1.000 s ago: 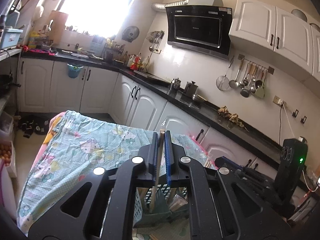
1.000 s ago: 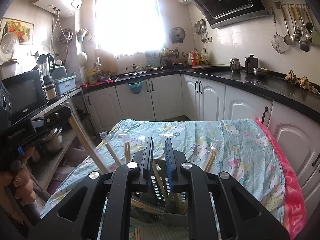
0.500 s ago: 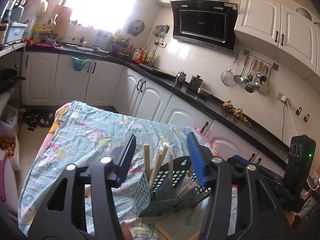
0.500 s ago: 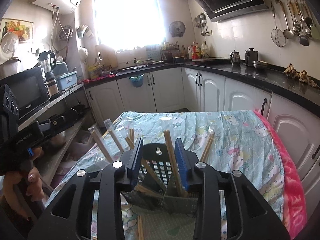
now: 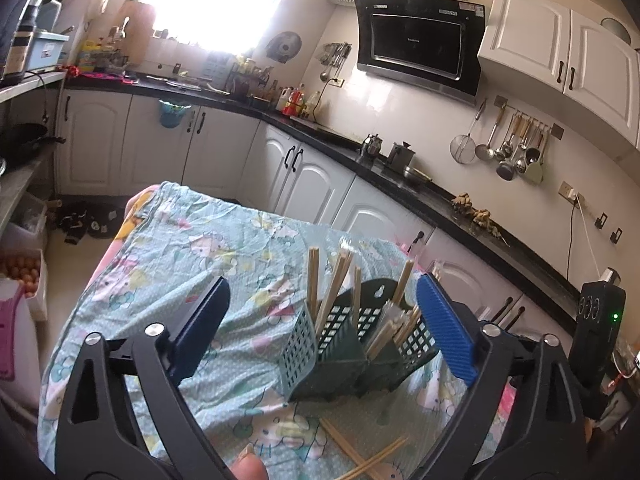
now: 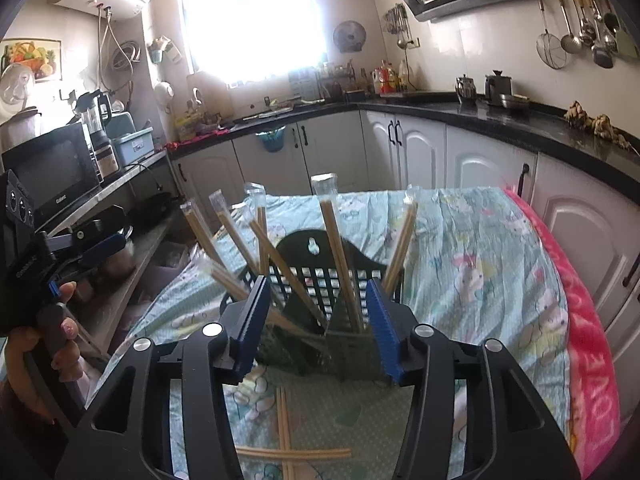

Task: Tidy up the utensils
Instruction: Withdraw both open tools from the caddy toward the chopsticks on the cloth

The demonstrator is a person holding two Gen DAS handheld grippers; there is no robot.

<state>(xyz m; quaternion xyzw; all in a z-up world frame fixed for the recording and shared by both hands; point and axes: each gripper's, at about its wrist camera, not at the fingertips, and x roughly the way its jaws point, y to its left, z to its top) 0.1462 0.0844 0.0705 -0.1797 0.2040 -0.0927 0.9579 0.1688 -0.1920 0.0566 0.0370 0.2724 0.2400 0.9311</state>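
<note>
Left gripper [image 5: 322,322]: I see jaws spread wide, empty.
Right gripper [image 6: 316,322]: jaws parted, gripping nothing.
Utensil basket [image 6: 320,276]: near the table's front edge, chopsticks [image 6: 340,256] upright inside.
Loose chopsticks [image 6: 286,432]: crossed on the tablecloth [image 6: 472,248], before the basket.

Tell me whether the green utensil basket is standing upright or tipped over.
Upright. The utensil basket stands on the tablecloth, with chopsticks poking out of its open top.

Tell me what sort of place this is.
A home kitchen, most likely. A range hood hangs over a black counter, ladles hang on a wall rail, and a microwave sits on a side shelf. The work surface is a cloth-covered table.
</note>
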